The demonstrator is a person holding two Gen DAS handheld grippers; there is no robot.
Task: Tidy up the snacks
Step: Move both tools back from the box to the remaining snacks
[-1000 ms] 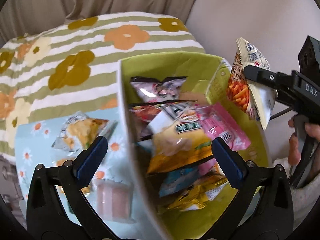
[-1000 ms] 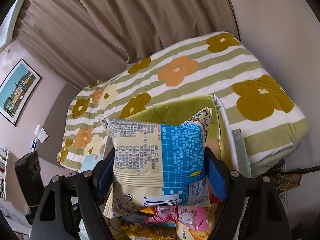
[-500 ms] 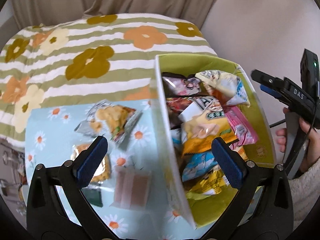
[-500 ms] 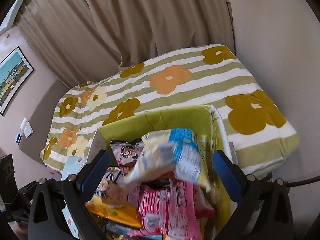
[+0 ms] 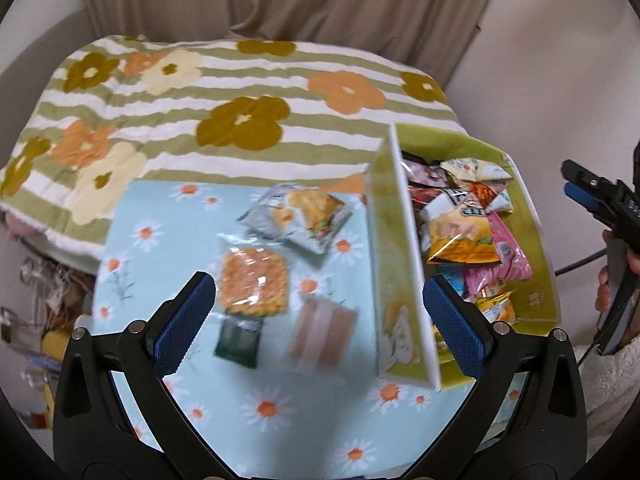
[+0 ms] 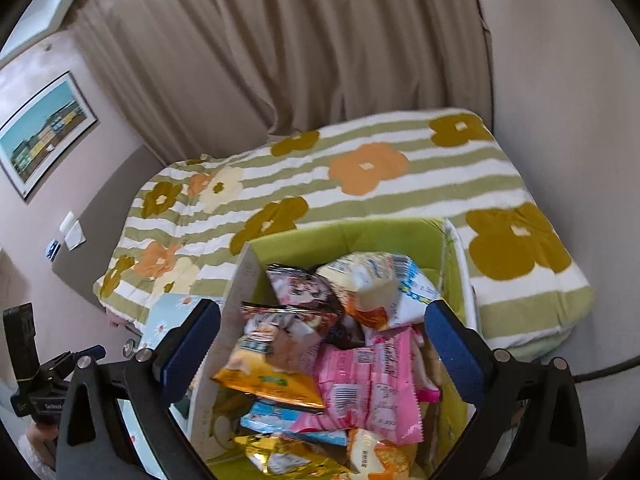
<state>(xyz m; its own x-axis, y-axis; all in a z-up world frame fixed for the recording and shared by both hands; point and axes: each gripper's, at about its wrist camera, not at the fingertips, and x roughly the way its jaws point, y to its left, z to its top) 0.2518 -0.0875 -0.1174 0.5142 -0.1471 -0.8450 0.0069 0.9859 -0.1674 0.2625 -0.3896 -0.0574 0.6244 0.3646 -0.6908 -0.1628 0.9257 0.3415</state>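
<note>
A green storage box (image 5: pixel 404 264) (image 6: pixel 348 236) holds several snack packets. The white-and-blue packet (image 6: pixel 380 288) lies on top at the back of the pile; it also shows in the left wrist view (image 5: pixel 476 178). On the light-blue daisy mat (image 5: pixel 168 216) lie a silver chip bag (image 5: pixel 298 216), an orange cracker pack (image 5: pixel 254 282), a dark green sachet (image 5: pixel 238 338) and a pink wafer pack (image 5: pixel 322 334). My left gripper (image 5: pixel 318 314) is open and empty above the mat. My right gripper (image 6: pixel 322 350) is open and empty above the box.
The mat and box rest beside a green-striped flowered blanket (image 5: pixel 224 112) on a bed. Beige curtains (image 6: pixel 288 60) hang behind. A framed picture (image 6: pixel 44 132) is on the left wall. Cluttered items (image 5: pixel 36 320) sit off the mat's left edge.
My right gripper opened and dropped the white-and-blue packet into the box. My left gripper swung left, from over the box to over the mat.
</note>
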